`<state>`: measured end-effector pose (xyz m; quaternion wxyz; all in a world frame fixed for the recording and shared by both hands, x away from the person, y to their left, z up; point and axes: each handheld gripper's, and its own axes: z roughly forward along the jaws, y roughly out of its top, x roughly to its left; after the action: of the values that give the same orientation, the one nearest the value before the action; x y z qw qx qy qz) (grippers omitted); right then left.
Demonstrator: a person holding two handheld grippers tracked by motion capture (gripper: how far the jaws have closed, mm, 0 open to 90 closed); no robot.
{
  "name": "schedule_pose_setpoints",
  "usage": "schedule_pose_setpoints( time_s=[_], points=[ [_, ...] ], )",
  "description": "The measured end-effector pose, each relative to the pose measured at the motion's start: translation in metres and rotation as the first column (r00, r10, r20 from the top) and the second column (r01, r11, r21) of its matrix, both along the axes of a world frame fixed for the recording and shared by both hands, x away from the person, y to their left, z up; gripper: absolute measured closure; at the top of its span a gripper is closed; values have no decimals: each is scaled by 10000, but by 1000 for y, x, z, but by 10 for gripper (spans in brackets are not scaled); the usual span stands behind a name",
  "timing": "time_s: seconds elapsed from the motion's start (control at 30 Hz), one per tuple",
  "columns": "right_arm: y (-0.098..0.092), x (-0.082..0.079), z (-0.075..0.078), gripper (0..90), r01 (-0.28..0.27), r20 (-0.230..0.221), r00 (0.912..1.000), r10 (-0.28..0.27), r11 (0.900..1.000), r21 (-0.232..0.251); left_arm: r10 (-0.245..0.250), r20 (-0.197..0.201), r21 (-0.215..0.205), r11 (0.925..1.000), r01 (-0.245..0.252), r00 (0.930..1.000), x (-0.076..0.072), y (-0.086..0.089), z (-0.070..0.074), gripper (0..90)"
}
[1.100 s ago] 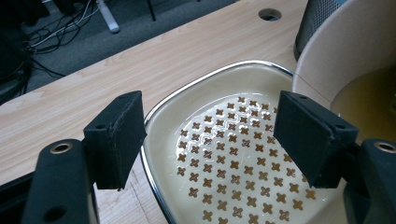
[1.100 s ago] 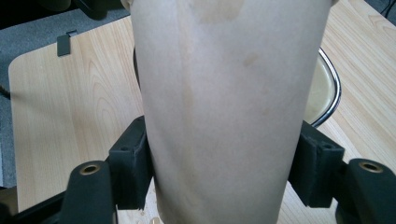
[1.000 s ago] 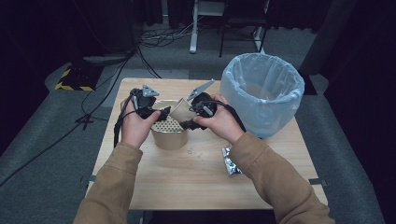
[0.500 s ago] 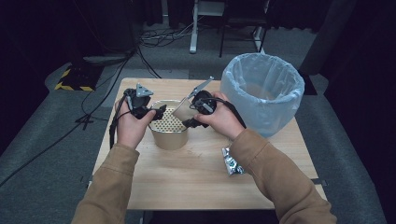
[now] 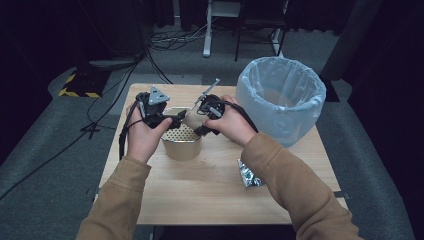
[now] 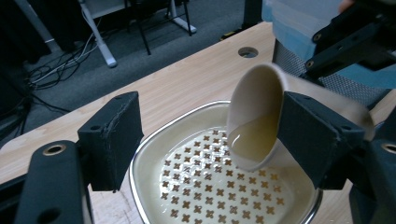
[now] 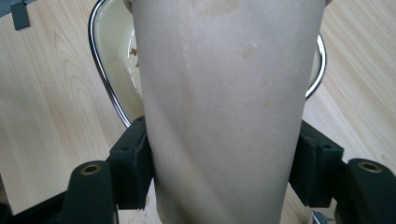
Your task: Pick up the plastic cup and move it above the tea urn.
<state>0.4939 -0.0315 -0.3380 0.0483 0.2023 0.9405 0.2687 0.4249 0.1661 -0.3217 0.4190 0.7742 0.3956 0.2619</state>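
The paper cup [image 7: 224, 112] runs past the top and bottom edges of the right gripper view, hiding most of the strainer bowl [image 7: 109, 93]. The crumpled foil [image 5: 248, 175] is too small to identify.

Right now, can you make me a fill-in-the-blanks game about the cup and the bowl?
1. The right gripper holds a tan paper ____ between its jaws.
2. The cup is tipped over a metal bowl with a ____ insert full of small cross-shaped holes.
3. The brown liquid sits near the cup's ____.
4. The bin is lined with a pale ____ bag.

Missing words: cup; strainer; rim; blue
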Motion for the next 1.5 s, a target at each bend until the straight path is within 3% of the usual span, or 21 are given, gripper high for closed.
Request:
schedule_pose_setpoints(
  time_s=[0.2,0.5,0.53,0.57,0.6,0.7,0.73,0.9,1.03,1.07,1.17,1.23,1.27,1.3,1.33,1.4,1.5],
  points=[
    [6,-2,0,336,-55,49,10000,55,10000,-66,-29,-157,72,10000,30,9999,3,-2,-3,217],
    [0,-2,2,336,-65,123,9999,64,9999,117,254,-319,175,9995,-248,9992,8,0,-10,212],
    [-1,-3,2,336,-18,22,10000,18,9998,179,323,-392,168,9994,-316,9987,8,1,-11,212],
    [-2,-6,5,335,360,-295,9989,-359,9993,25,323,-417,320,9990,-310,9986,8,3,-12,212],
    [-3,-6,6,336,354,-294,9990,-350,9993,125,322,-520,298,9991,-307,9981,8,4,-13,212],
    [-4,-4,7,336,143,-59,9999,-141,9995,286,451,-507,318,9985,-435,9977,7,3,-15,217],
    [-4,-1,7,336,-96,256,9996,87,9993,372,437,-623,406,9983,-412,9971,7,3,-16,217],
    [-4,-2,10,336,-58,136,9999,50,9984,563,567,-812,390,9978,-537,9951,7,6,-23,219],
    [-2,-2,15,350,-119,330,9994,90,9960,883,519,-1064,569,9973,-460,9930,7,8,-26,230],
    [-1,-2,16,353,-138,513,9986,91,9956,928,572,-920,620,9967,-516,9941,7,7,-27,234],
    [-1,-1,14,355,-144,576,9983,85,9946,1028,662,-905,298,9975,-637,9937,6,8,-27,228],
    [-1,0,13,539,-46,731,9973,-27,9951,991,872,-724,580,9949,-831,9936,6,11,-25,241],
    [-1,0,13,539,-46,731,9973,-27,9951,991,872,-724,580,9949,-831,9936,6,11,-25,232],
    [-2,0,13,614,15,743,9972,-97,9940,1092,814,-671,389,9961,-790,9944,6,12,-25,232],
    [-3,-1,13,590,186,157,9997,-212,9880,1536,767,-778,17,9970,-768,9940,6,12,-26,227],
    [-1,0,10,549,79,447,9989,-143,9903,1390,709,-827,254,9973,-690,9940,6,12,-26,228],
    [3,-1,7,513,-31,451,9990,-29,9912,1323,644,-950,306,9976,-617,9934,6,12,-27,227]
  ],
)
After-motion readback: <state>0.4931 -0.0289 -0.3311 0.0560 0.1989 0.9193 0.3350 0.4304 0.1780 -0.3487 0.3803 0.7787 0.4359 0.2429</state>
